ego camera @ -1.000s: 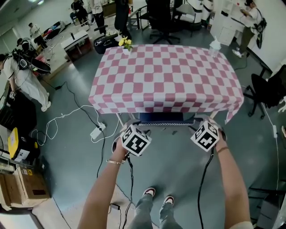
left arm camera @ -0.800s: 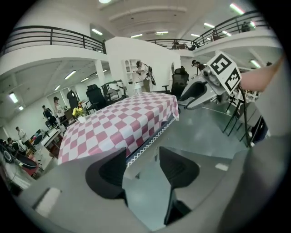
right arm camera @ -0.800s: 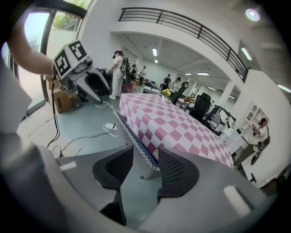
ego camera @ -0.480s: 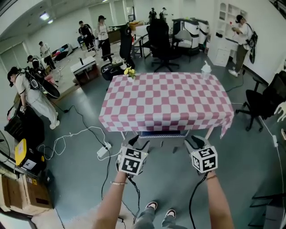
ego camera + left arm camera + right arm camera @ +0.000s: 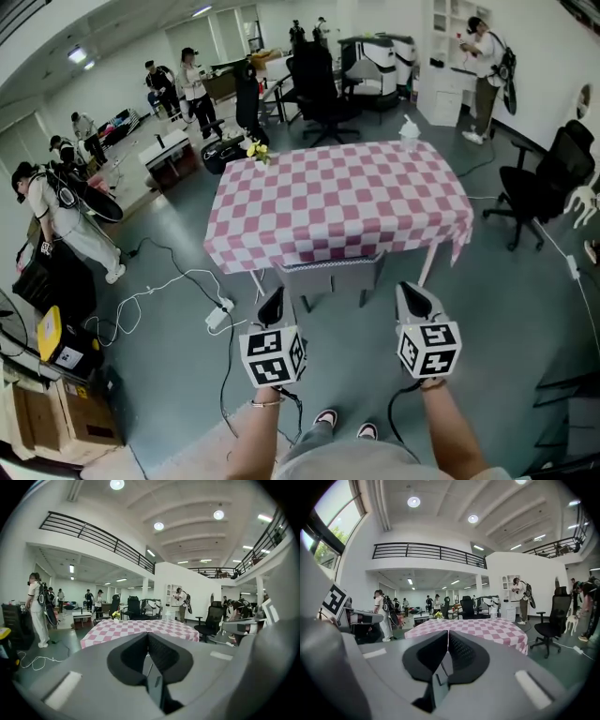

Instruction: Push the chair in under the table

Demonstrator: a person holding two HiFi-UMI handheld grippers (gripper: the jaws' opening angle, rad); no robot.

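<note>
The table (image 5: 337, 192) carries a pink and white checked cloth. The grey chair (image 5: 330, 274) stands tucked under its near edge, with only the backrest showing. My left gripper (image 5: 272, 298) and right gripper (image 5: 410, 291) hang in the air short of the chair, one on each side, touching nothing. Both are shut and empty. In the left gripper view the jaws (image 5: 148, 634) meet, with the table (image 5: 140, 627) beyond them. The right gripper view likewise has closed jaws (image 5: 448, 632) and the table (image 5: 487, 629) ahead.
Yellow flowers (image 5: 255, 148) and a bottle (image 5: 409, 127) stand on the table's far corners. White cables (image 5: 178, 281) and a power strip (image 5: 217, 317) lie on the floor at left. A black office chair (image 5: 539, 183) stands at right. Several people stand at the back and left.
Both grippers have drawn back from the chair's backrest and risen, and their jaws have closed. The table and chair now lie farther off in the head view.
</note>
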